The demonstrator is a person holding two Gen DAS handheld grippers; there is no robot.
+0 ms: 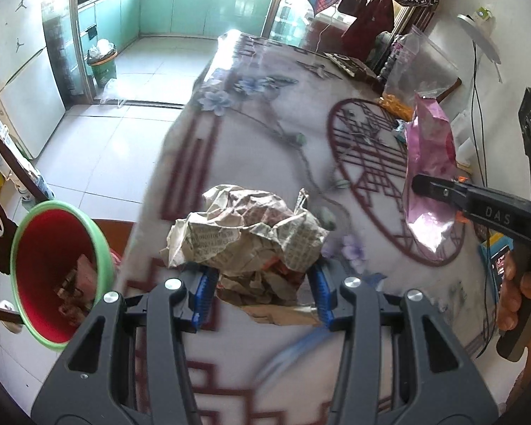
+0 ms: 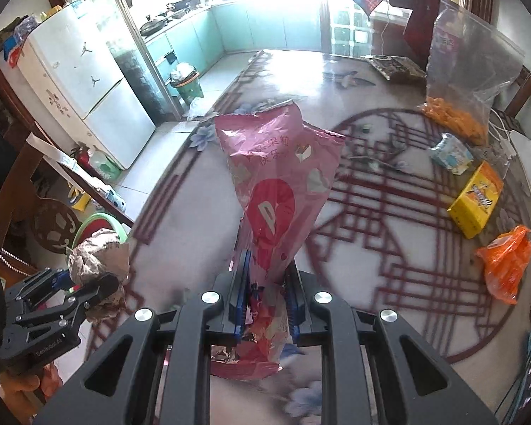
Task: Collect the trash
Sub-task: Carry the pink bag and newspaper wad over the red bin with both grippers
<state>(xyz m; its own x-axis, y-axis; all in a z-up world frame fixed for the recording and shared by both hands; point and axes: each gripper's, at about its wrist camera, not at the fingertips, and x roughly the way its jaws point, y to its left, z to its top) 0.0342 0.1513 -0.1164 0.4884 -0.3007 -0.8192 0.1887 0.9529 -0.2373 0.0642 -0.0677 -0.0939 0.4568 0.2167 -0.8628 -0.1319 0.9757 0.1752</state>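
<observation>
My left gripper (image 1: pixel 262 283) is shut on a crumpled newspaper ball (image 1: pixel 251 237) and holds it over the table's left edge. A red bin with a green rim (image 1: pixel 58 272) stands on the floor just left of it, with some trash inside. My right gripper (image 2: pixel 265 297) is shut on an empty pink snack bag (image 2: pixel 279 191) and holds it upright above the table. In the right wrist view the left gripper (image 2: pixel 85 283) with the newspaper ball (image 2: pixel 99 258) sits at the lower left, over the bin's green rim (image 2: pixel 99 221). The left wrist view shows the right gripper (image 1: pixel 416 184) on the pink bag (image 1: pixel 430 163).
The table (image 2: pixel 389 212) has a patterned cloth. On its right side lie an orange plastic bag (image 2: pixel 506 265), a yellow box (image 2: pixel 478 198), a tissue pack (image 2: pixel 451 154) and a clear zip bag of orange snacks (image 2: pixel 467 81). A green waste bin (image 1: pixel 102 63) stands by the kitchen doorway.
</observation>
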